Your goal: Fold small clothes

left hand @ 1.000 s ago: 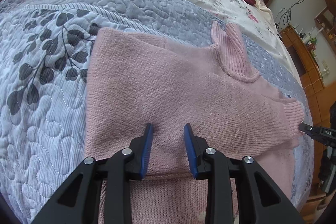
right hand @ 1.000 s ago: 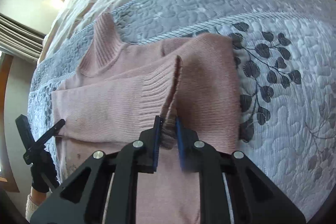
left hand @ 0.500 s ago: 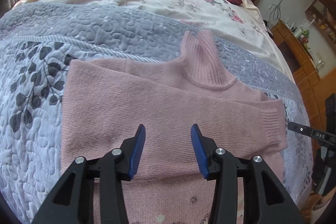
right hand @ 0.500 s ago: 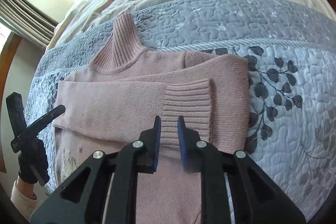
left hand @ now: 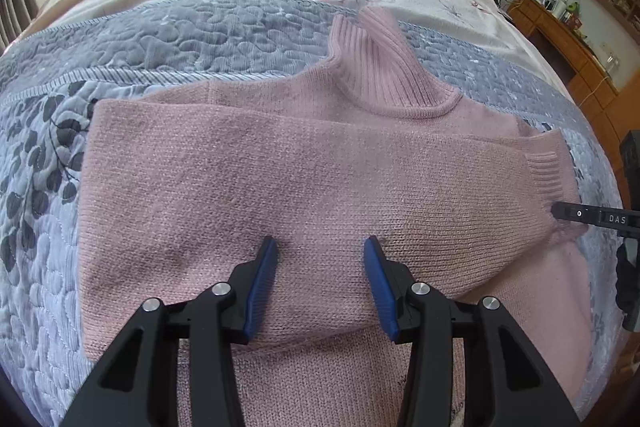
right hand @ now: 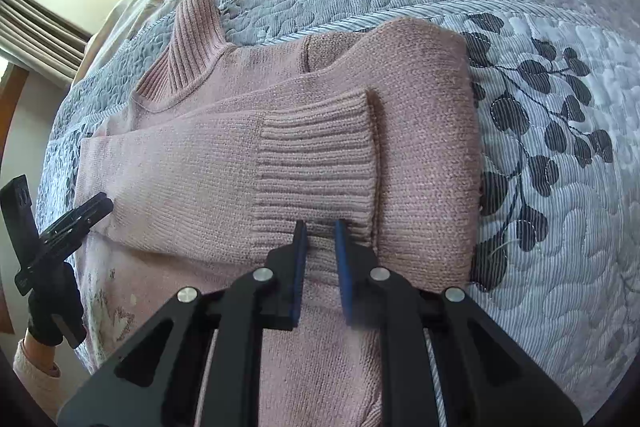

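Pink sweater, one, lies between two open grippers.

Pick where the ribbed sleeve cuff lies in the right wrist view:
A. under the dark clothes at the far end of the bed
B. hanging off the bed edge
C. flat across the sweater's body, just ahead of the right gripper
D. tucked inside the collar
C: the ribbed sleeve cuff lies flat on the pink sweater, just beyond the right gripper.
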The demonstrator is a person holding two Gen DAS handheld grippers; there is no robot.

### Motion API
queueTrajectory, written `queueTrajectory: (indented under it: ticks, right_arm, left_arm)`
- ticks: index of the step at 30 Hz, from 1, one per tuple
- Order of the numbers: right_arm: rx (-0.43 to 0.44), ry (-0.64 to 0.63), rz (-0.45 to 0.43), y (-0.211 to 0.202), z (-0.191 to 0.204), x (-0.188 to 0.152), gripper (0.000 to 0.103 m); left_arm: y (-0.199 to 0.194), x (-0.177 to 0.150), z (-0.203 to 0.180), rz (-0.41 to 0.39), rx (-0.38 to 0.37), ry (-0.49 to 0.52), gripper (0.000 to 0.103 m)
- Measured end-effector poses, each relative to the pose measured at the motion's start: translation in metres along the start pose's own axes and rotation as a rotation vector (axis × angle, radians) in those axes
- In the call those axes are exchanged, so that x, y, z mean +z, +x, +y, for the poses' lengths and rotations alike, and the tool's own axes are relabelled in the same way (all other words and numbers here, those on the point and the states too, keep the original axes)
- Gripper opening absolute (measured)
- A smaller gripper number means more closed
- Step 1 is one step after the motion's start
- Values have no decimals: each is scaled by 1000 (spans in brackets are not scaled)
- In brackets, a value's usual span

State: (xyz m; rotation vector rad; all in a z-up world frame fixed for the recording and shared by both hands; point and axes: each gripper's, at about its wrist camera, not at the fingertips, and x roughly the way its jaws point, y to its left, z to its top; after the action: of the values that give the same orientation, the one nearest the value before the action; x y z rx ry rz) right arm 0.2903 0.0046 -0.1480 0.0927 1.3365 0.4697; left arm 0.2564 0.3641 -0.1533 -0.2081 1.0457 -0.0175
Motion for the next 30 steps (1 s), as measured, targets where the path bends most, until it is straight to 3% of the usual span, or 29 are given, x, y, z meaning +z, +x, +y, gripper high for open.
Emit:
queueTrajectory:
  ticks: [4,8,10,13,16,24,27,28,29,30]
  right_arm:
    - [14,-21,27,-5,3,9,17]
    - [104,-63,-42,-22,23,40,37]
    - [130,-86,-57,-19,38,67,40]
    - [140,-109,-55,0,61,111,40]
    - [199,-91,-23,29,80,152,40]
    - [191,-109,10,96,115,206,72]
    - [200,-92,38,115,114,212,71]
    - [200,-97,38,117,114,212,63]
    - [211,-108,33,118,115,211,46]
    - [237,-115,36,117,116,211,38]
  left_arm:
    - [-6,10,1,17,-18,-15,46]
    - [-13,50,-3,-33,-33,11,46]
    - [-5,78,-4,-42,-23,22,46]
    - [18,119,-2,-23,-7,18,47]
    - [41,149,-4,-2,-40,29,48]
    - [101,169,1,82,-99,0,49]
    - [108,169,-1,65,-110,11,49]
    - [108,170,-2,55,-105,14,46]
    - [108,170,-3,50,-110,17,40]
    - [109,171,-3,57,-133,11,19]
